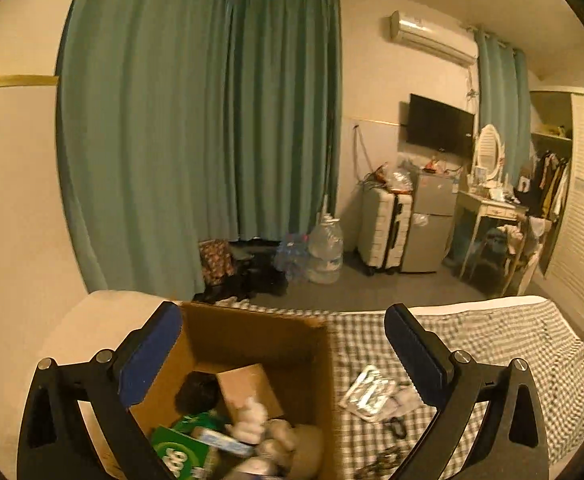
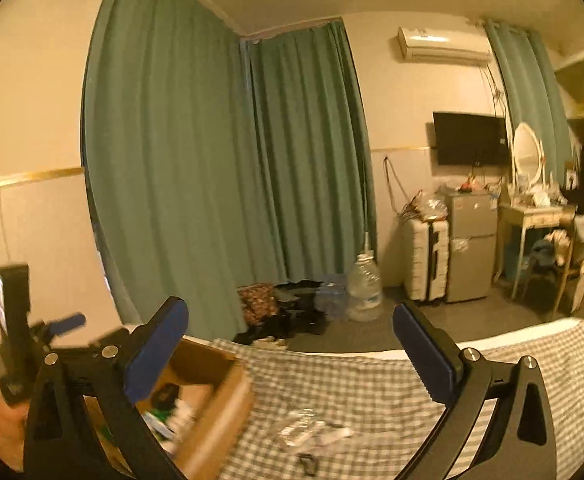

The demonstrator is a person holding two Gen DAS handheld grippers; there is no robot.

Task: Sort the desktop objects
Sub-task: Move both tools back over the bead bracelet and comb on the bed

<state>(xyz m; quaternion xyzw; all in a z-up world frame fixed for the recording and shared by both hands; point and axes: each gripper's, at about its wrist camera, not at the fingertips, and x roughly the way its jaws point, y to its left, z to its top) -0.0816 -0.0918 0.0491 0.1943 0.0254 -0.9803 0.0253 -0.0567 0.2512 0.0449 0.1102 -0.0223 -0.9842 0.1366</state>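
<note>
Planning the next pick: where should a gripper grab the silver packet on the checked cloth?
Judgement: take the silver packet across its narrow width, coming straight down. It lies flat on the checked cloth beside the box, so only its long edges offer purchase. Both grippers are open.

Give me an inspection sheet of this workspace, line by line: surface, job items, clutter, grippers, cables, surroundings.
Surface: checked bedspread, rumpled.
Job's things: cardboard box open, holding a green pack, a small brown carton and white soft items; silver packet on the bedspread beside the box.
Clutter: small dark bits near the packet, too blurred to name.
Grippers: left gripper open, empty; right gripper open, empty.
Cables: cord on the far wall.
Surroundings: green curtains, suitcase, fridge, television.
</note>
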